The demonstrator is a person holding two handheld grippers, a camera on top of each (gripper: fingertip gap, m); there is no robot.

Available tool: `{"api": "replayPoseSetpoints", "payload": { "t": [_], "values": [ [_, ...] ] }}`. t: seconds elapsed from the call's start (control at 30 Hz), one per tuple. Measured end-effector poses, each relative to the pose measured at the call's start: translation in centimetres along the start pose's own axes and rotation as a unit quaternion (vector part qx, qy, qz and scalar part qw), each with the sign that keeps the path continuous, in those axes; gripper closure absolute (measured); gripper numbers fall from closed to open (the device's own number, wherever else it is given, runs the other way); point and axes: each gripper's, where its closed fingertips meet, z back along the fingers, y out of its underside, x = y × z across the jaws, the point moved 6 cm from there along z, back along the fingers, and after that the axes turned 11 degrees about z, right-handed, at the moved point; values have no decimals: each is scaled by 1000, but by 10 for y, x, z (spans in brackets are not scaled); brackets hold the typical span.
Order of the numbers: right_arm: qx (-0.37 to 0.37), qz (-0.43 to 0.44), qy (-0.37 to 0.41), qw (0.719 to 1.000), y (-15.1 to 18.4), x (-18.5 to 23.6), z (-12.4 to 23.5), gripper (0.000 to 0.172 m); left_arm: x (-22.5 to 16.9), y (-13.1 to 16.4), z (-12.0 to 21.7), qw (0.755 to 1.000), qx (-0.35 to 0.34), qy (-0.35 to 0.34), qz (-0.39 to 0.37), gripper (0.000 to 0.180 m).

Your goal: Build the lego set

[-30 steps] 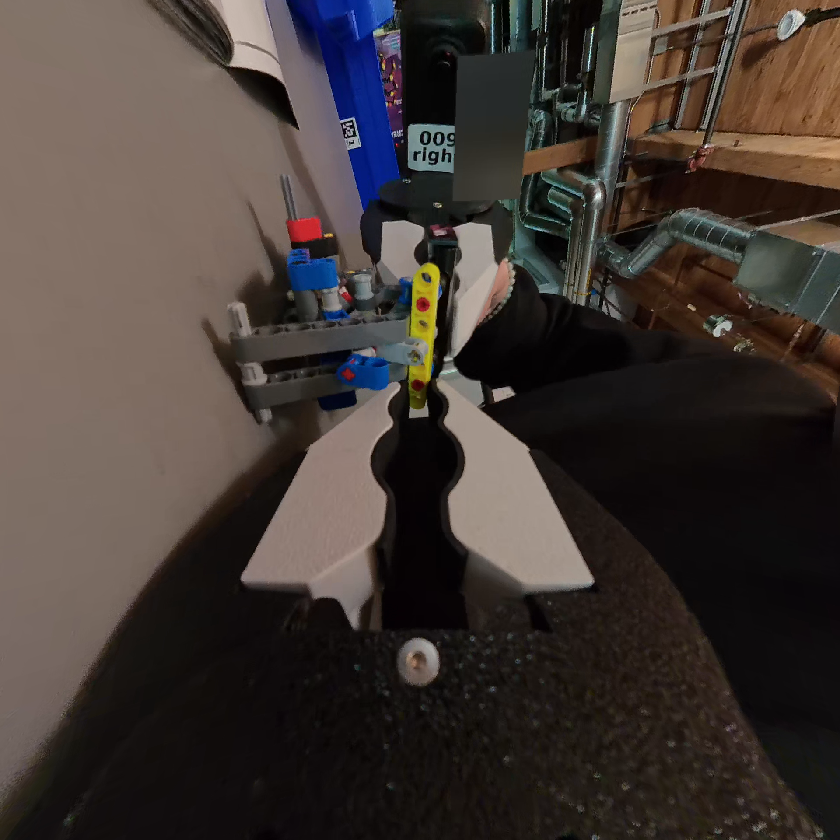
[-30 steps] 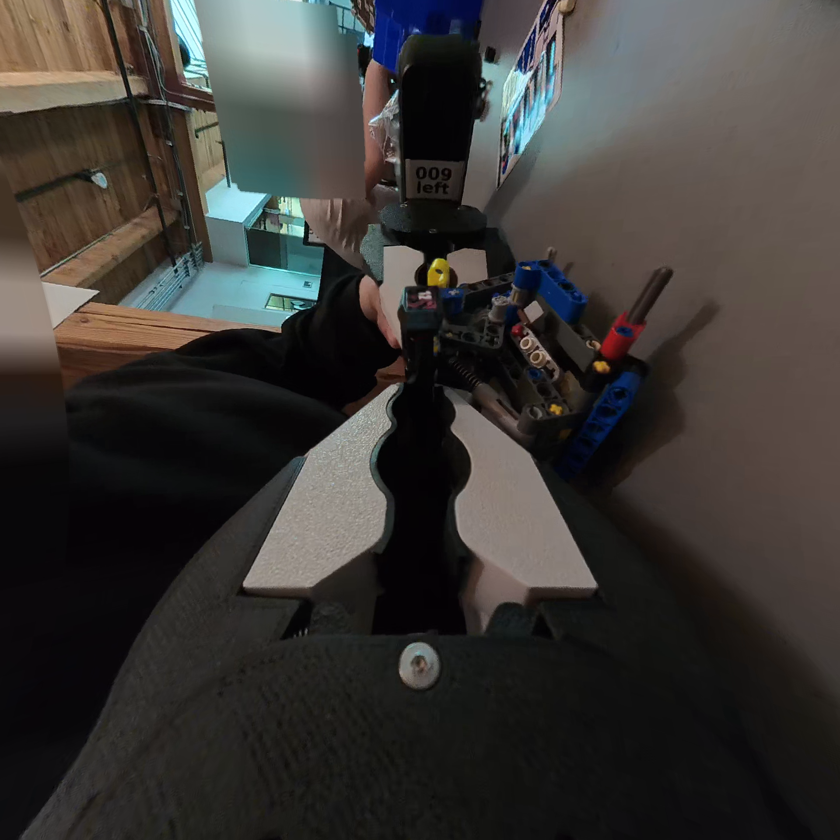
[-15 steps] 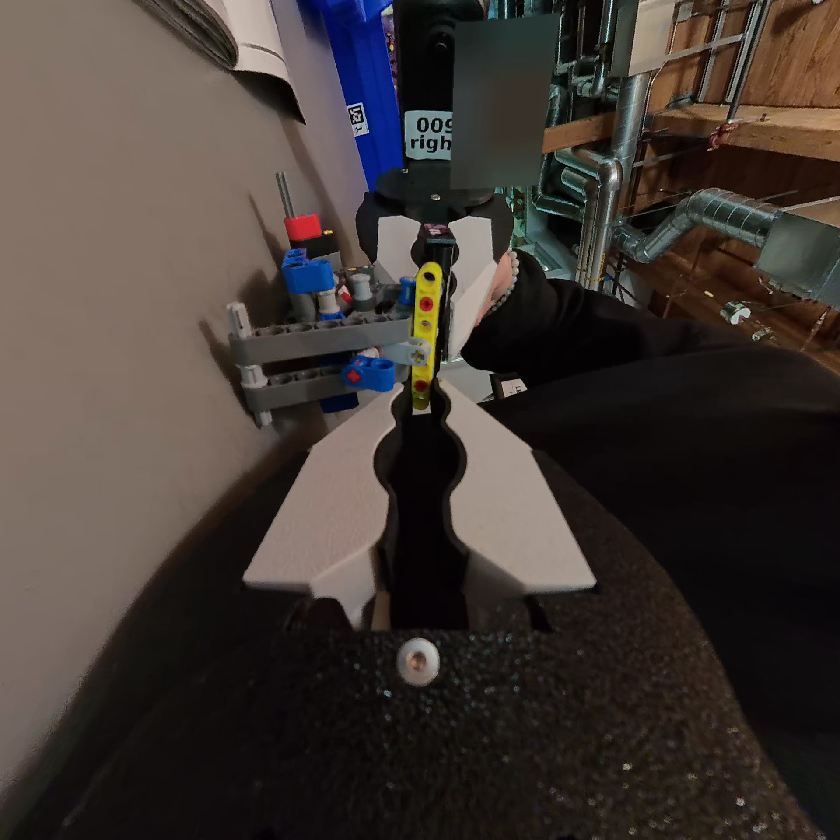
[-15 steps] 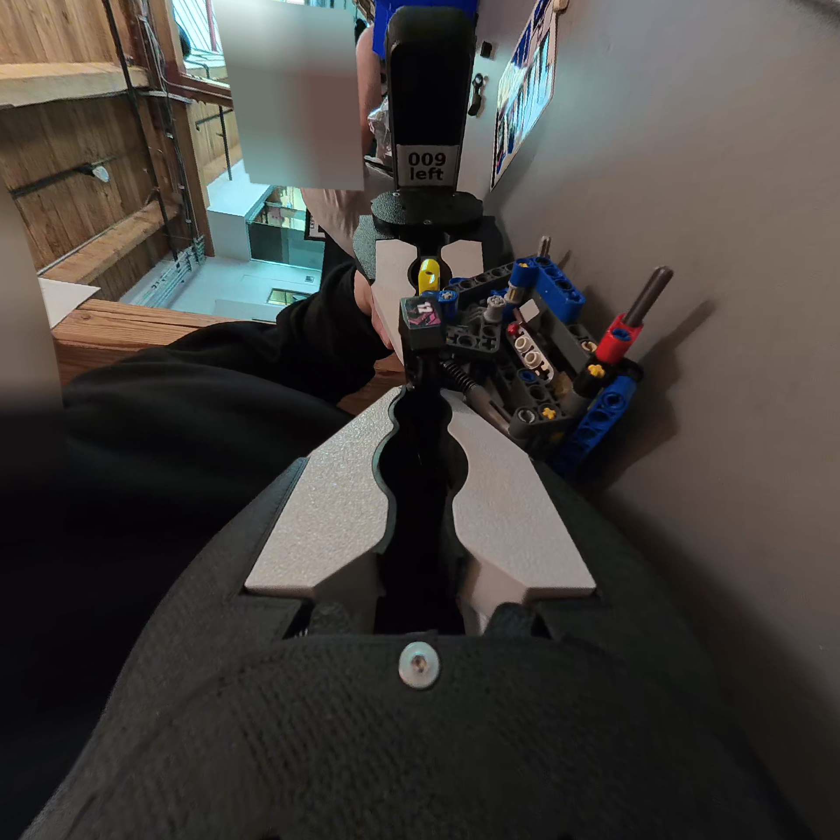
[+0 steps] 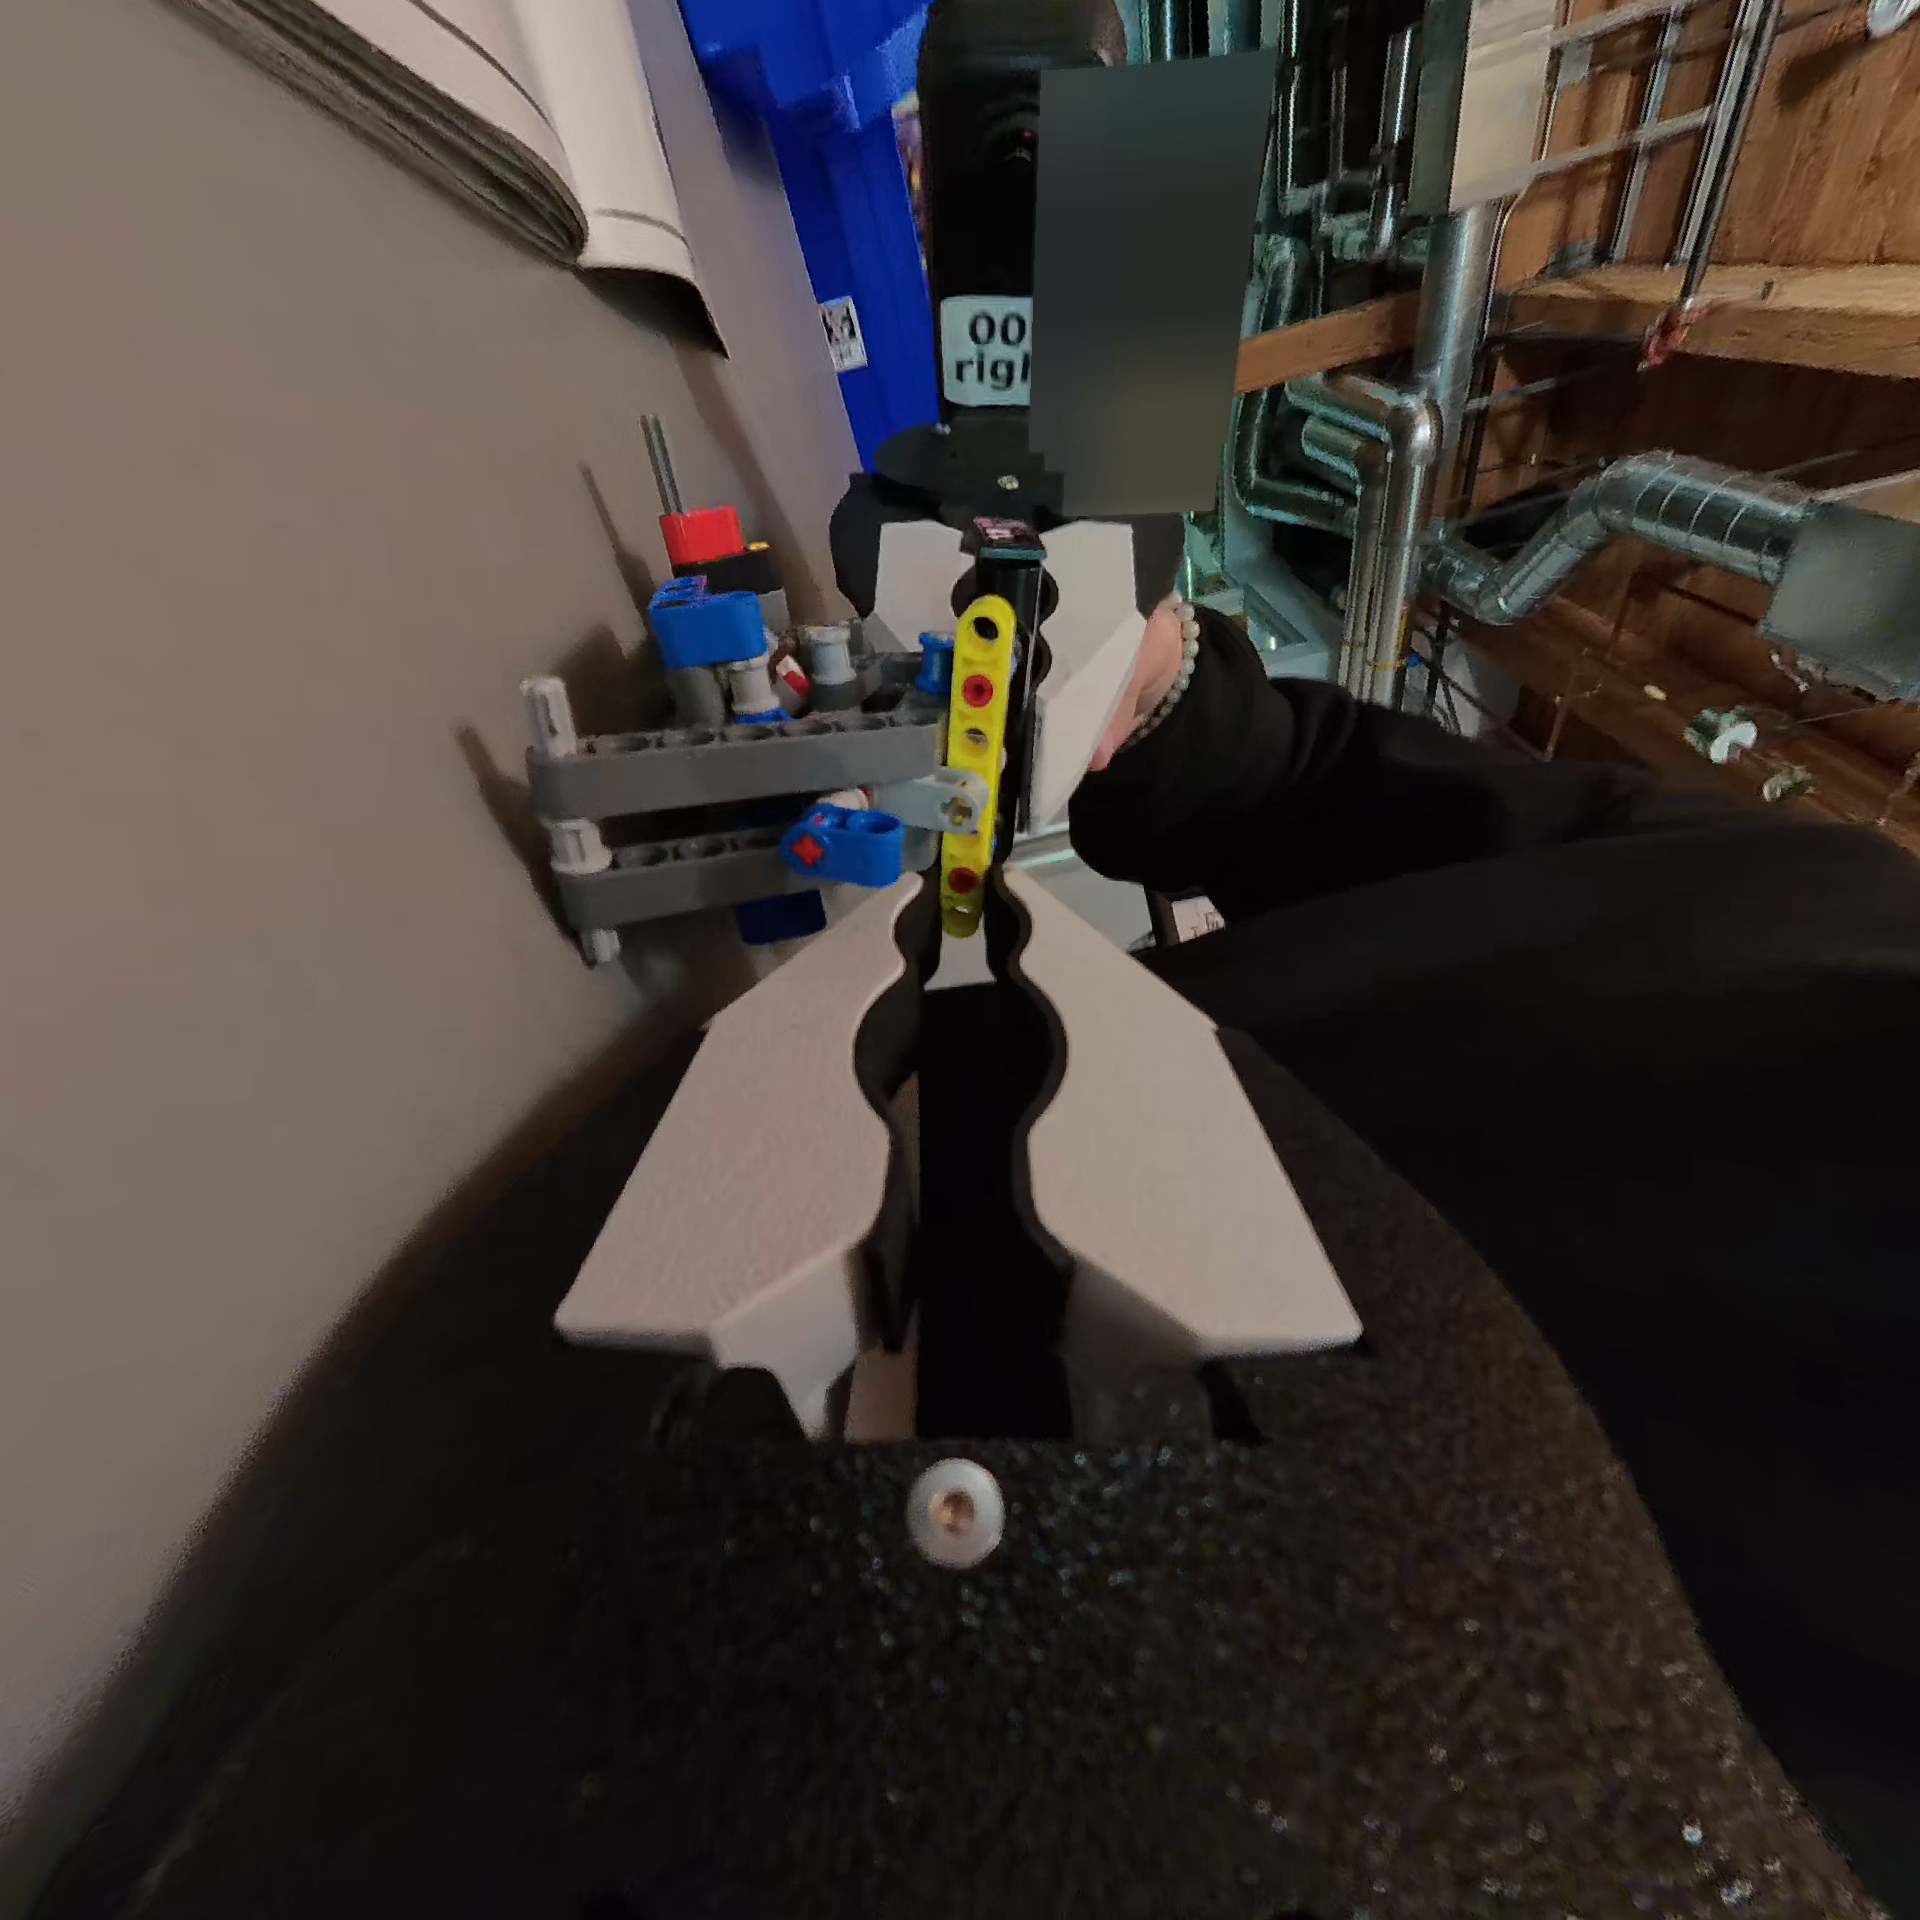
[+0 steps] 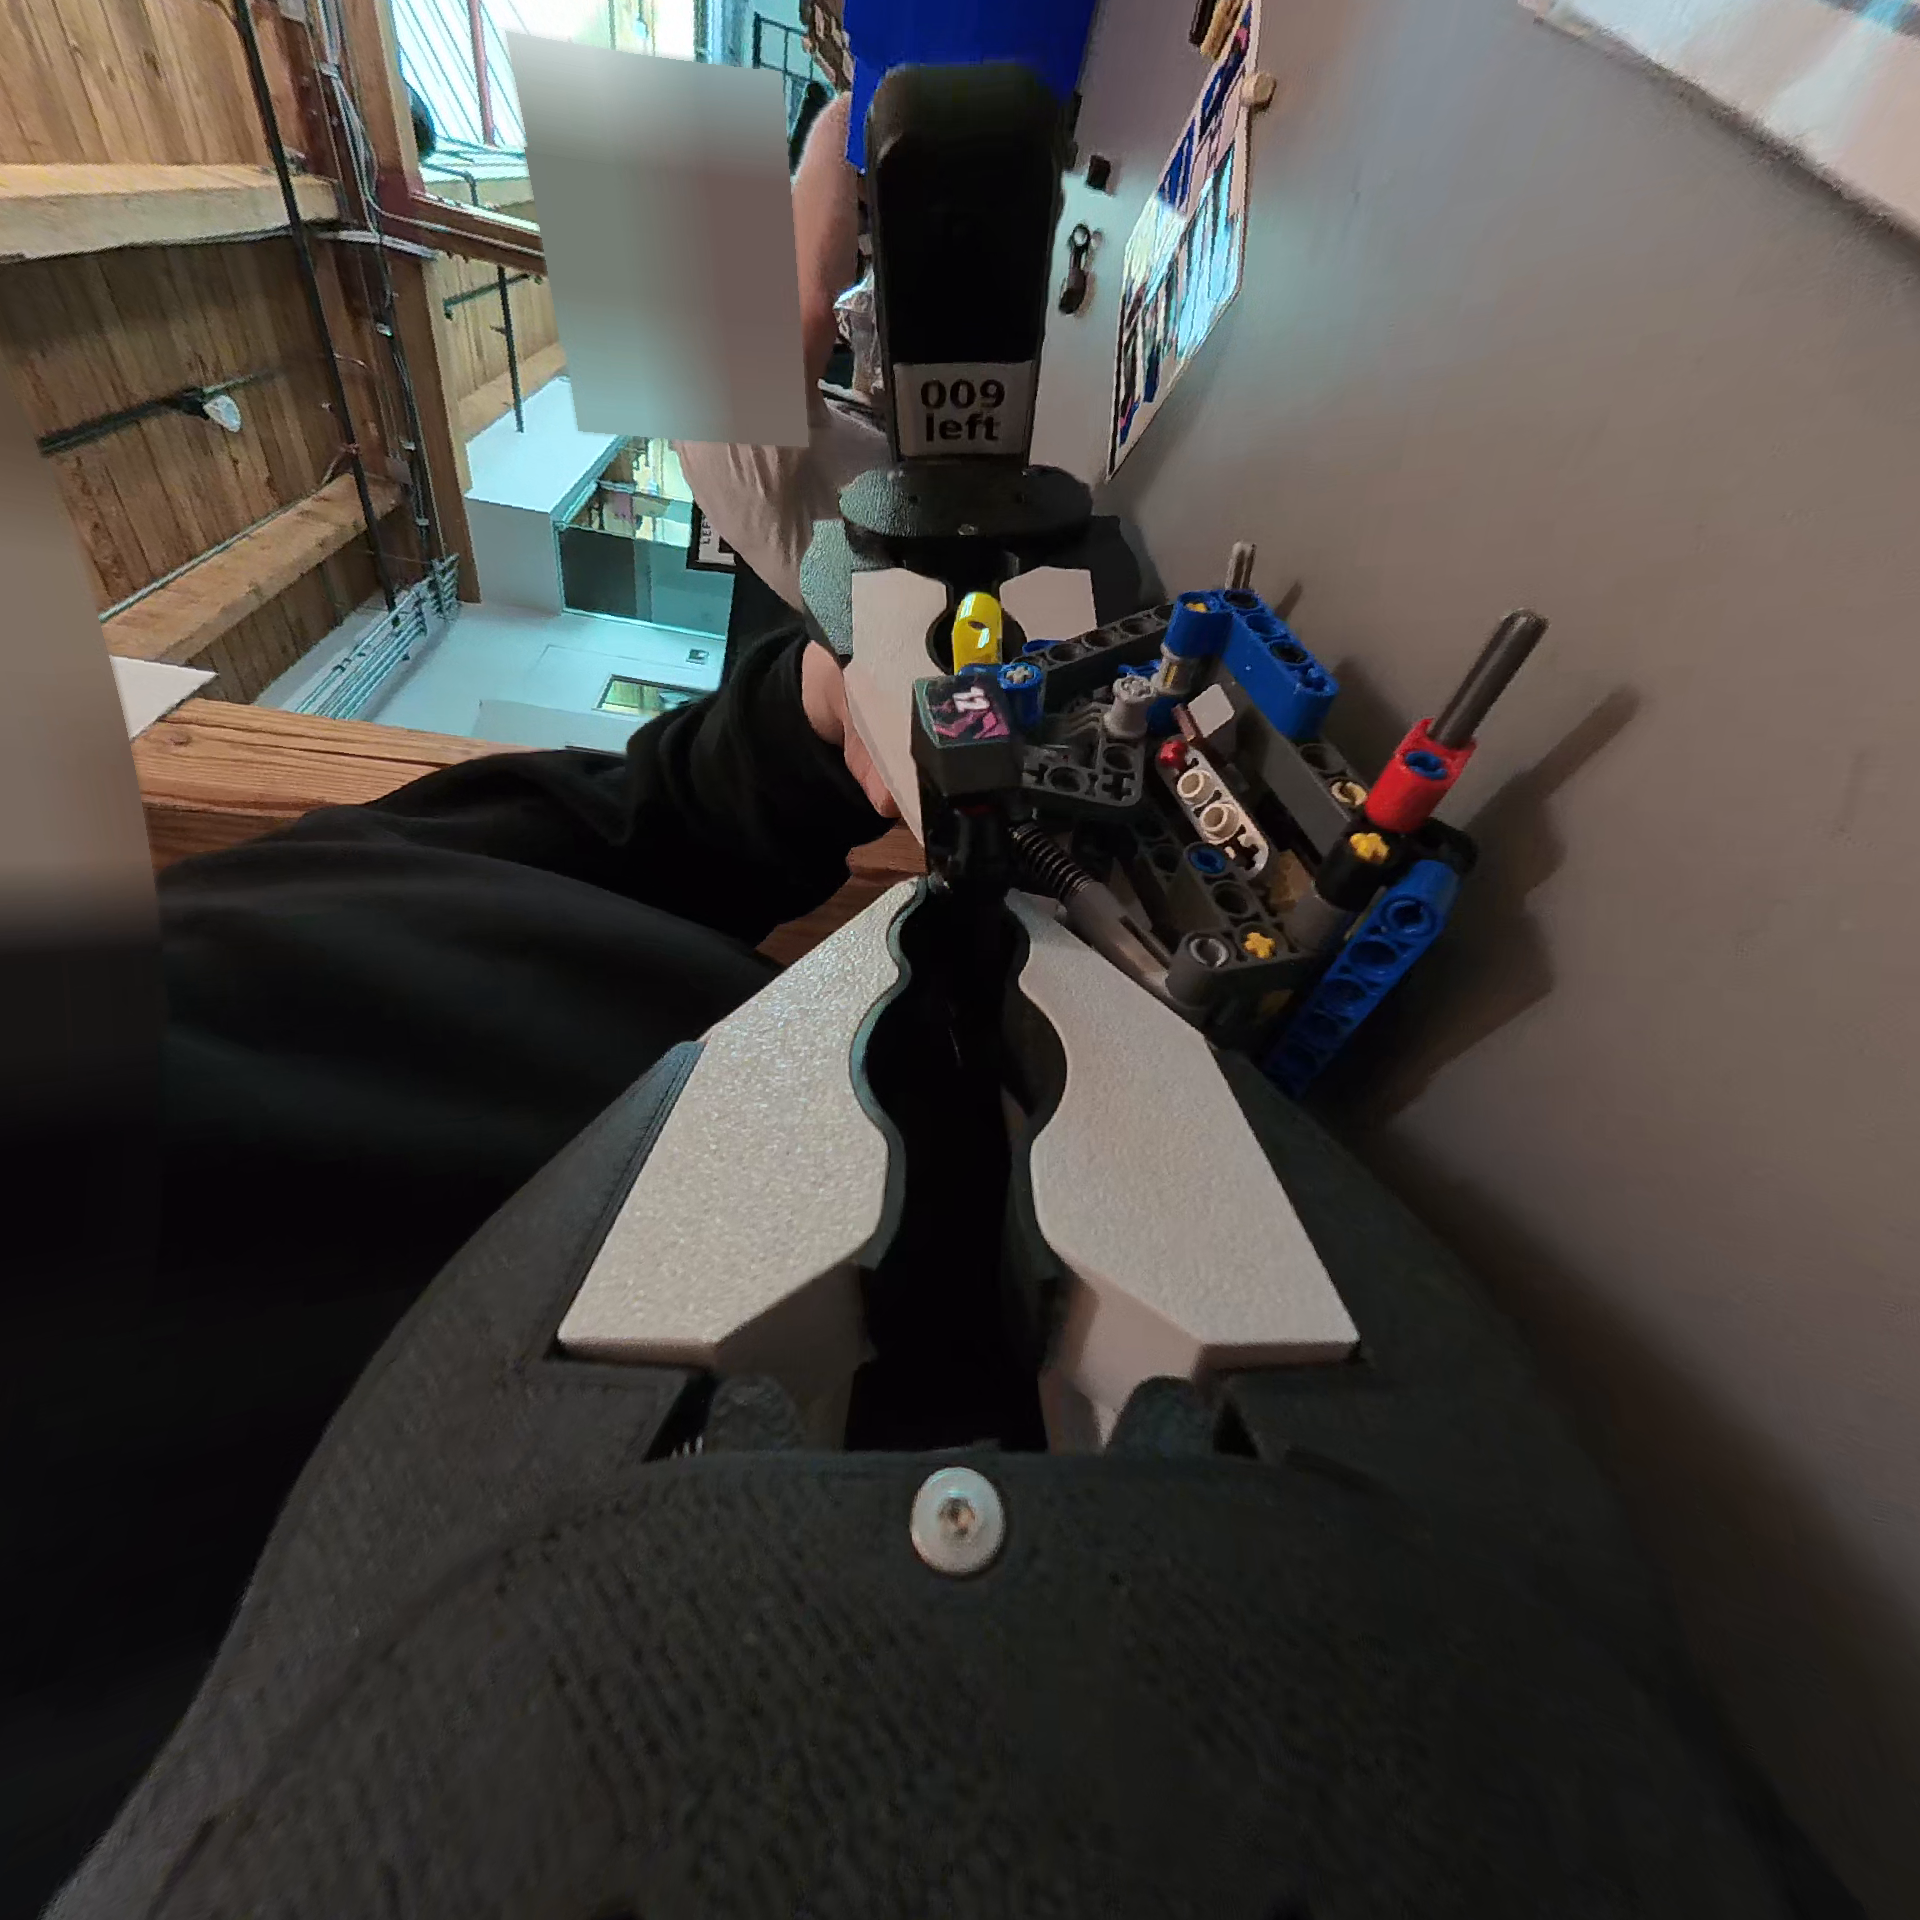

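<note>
Grey desk (image 5: 260,727) fills one side of both wrist views, with wooden boarding and metal ducts (image 5: 1662,520) beyond. A small model (image 5: 727,764) of grey, blue and black holed plastic beams stands on the desk between the two tools.

The left tongs (image 5: 964,914) are clenched on the lower end of a yellow beam (image 5: 977,727) that stands up along the model's near side. The right tongs (image 6: 966,894) face them, gripping a thin black part (image 6: 961,831) of the model, just below a black block with a coloured sticker. A coil spring (image 6: 1044,852) lies right beside it. A red sleeve (image 6: 1418,774) on a grey axle sticks out at the far corner, above a blue beam (image 6: 1361,966).

The model looks light and stiff, with smooth, rather slippery faces. Its pinned joints would probably turn or pop apart under a twist. The flat sides of a beam, close to a joint, seem the soundest hold, and the spring and thin axle are best left alone.

Against the frame a second back, both grips are unchanged. The capped block now leans slightly more, and both views have shifted a little.
</note>
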Motion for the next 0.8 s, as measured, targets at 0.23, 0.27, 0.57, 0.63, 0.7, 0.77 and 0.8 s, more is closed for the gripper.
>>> {"api": "replayPoseSetpoints", "payload": {
  "t": [0.23, 0.27, 0.57, 0.63, 0.7, 0.77, 0.8],
  "values": [
    [-31, -22, -31, 999, 2, -1, 14, 157, -1, 0, 0, 999, 0, 24, 24, 174],
    [-36, -18, -28, 999, 2, -2, 19, 157, -1, -2, 1, 999, -6, 29, 29, 174],
    [-61, -3, -40, 997, 10, -2, 15, 162, -1, -2, 0, 999, 0, 30, 29, 174],
    [-50, 5, -29, 998, 10, -1, 15, 162, 0, -1, 0, 999, -2, 26, 25, 174],
    [-30, 3, -29, 999, 12, 1, 13, 163, -1, -4, -1, 999, -11, 36, 36, 166],
    [-24, 9, -28, 999, 12, 3, 9, 163, -1, -6, -1, 999, -17, 37, 37, 166],
    [-28, 11, -24, 999, 10, 2, 9, 163, -1, -5, -1, 999, -21, 26, 23, 174]
  ]
}}
